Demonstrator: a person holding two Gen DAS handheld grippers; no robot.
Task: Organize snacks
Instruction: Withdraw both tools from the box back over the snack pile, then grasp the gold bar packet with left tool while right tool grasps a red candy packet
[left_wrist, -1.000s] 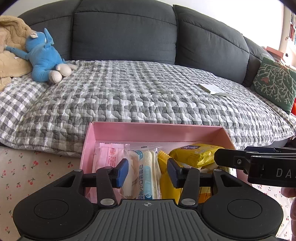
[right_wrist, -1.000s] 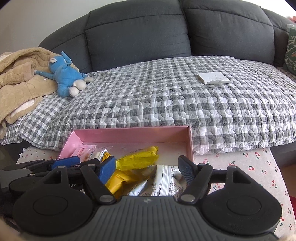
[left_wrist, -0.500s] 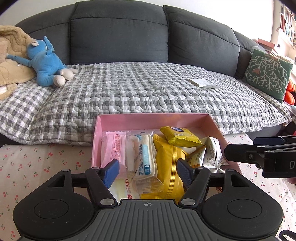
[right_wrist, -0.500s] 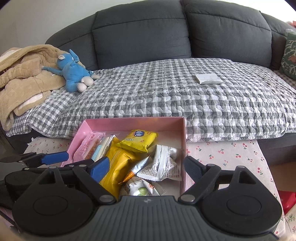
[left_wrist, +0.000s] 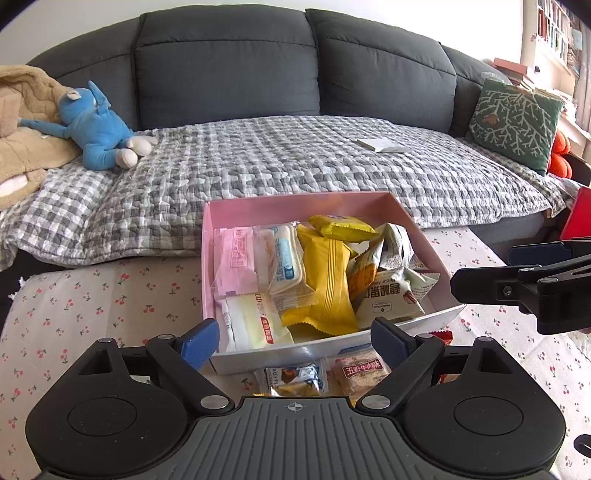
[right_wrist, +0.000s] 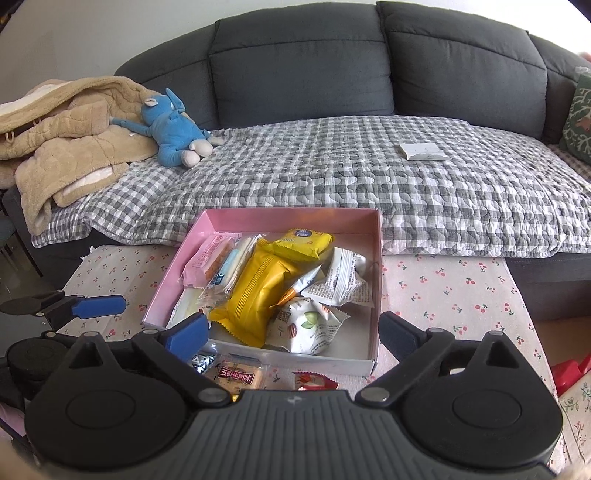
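My left gripper (left_wrist: 295, 341) hangs just in front of the pink box (left_wrist: 258, 208), its jaws spreading wide and opening further, with nothing pinched between the blue pads (left_wrist: 199, 341); only the near wall of the box and two loose packets on the cloth show in the gap. My right gripper (right_wrist: 297, 332) does the same, its jaws widening and gripping nothing, the box's near edge lying between them. The box sits on the cherry-print tablecloth (left_wrist: 92, 295), right up against the edge of the checked blanket (left_wrist: 258, 158) on the dark sofa (left_wrist: 229, 66). Inside it the snacks lie packed together: a pink packet (left_wrist: 236, 258) at the left wall, a clear wrapped biscuit (left_wrist: 282, 258) beside it, a big yellow packet (left_wrist: 325, 280) in the middle, a smaller yellow one (left_wrist: 343, 227) toward the back, and white nut packets (left_wrist: 391, 291) at the right. Outside the box, just before its near wall, lie a packet with red lettering (right_wrist: 236, 376), a small dark one (left_wrist: 291, 376) and a red one (right_wrist: 314, 382).
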